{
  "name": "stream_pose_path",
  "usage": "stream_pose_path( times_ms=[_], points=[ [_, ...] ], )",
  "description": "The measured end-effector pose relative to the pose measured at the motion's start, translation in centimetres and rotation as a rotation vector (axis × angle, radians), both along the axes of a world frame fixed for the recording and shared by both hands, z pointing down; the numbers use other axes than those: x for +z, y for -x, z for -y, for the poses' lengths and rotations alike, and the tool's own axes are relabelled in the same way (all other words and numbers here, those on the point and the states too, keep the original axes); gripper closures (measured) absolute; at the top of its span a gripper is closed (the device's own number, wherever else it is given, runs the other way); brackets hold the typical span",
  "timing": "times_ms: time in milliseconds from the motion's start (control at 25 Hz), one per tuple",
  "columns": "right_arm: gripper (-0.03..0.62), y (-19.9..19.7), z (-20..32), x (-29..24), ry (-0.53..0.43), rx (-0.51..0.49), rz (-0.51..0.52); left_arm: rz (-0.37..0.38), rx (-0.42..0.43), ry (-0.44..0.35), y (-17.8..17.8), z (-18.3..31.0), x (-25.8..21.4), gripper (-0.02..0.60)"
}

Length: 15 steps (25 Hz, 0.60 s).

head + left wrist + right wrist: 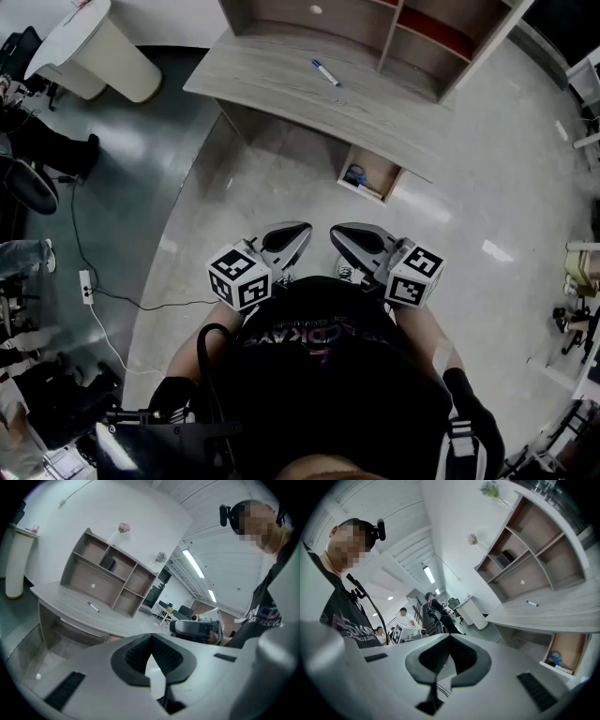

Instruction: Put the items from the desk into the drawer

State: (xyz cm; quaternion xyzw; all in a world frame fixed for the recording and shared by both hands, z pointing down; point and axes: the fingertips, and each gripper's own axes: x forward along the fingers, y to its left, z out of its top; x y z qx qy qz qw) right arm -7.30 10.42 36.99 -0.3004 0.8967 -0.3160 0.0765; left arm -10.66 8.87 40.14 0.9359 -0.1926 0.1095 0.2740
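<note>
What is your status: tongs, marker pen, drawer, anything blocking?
Left tongs shut, empty; right tongs shut, empty, both at chest. Marker pen on desk, untouched. Drawer open, blue scissors inside. Nothing blocks the desk.

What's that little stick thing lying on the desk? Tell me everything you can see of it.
It looks like a marker pen: slim, white barrel with blue at the ends. It lies flat and slanted on the pale wood-grain desk, before the shelf unit, by itself. Only the desk top touches it.
</note>
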Motion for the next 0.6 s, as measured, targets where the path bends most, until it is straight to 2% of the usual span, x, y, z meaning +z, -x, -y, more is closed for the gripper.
stream_pose_path(
  times_ms=[600],
  points=[
    [0.577,-3.3,1.2,0.1,0.004,-0.025,0.025,0.010,-0.040,-0.002,-2.8,0.8,0.1,0.571]
  ],
)
